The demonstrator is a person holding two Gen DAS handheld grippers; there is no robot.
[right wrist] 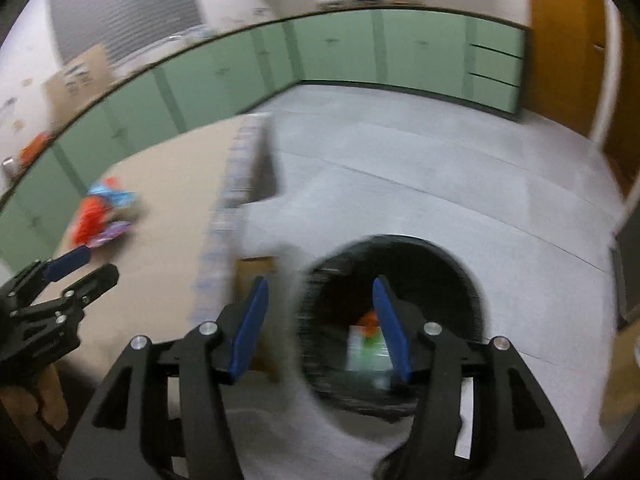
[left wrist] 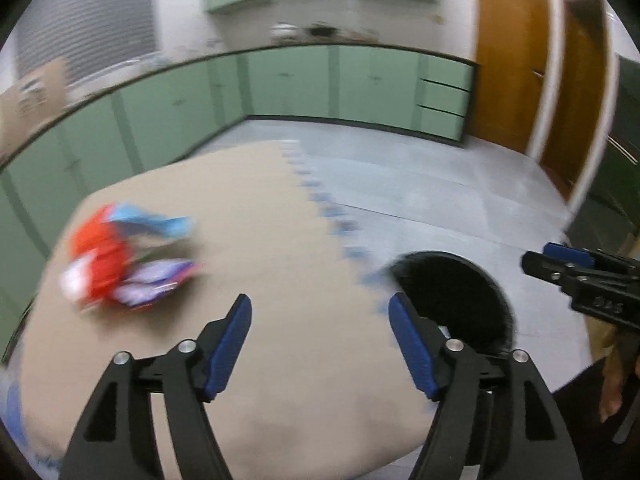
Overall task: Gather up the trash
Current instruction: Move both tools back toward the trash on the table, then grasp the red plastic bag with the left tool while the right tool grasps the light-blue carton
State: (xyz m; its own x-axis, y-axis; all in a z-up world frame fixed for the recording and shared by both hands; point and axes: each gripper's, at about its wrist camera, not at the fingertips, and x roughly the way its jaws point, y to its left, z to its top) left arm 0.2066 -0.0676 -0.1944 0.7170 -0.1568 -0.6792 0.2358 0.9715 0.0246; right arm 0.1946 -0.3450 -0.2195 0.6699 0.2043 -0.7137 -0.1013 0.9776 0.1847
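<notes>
Both grippers released above the black bin

The left gripper (left wrist: 320, 336) and right gripper (right wrist: 320, 320) gape, holding nothing. Crumpled wrappers (left wrist: 120, 260) lie on the tan bench (left wrist: 260, 220); more trash (right wrist: 366, 344) sits inside the bin (right wrist: 452, 276).

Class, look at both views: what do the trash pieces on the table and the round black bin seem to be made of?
Trash pieces: probably thin plastic or foil wrappers, judging by the bright printed colours and crumpled shapes; blur leaves it open.
Black bin: looks like a dark plastic liner bag in a round container, going by its faintly glossy, wrinkled lower rim. Not certain.
</notes>
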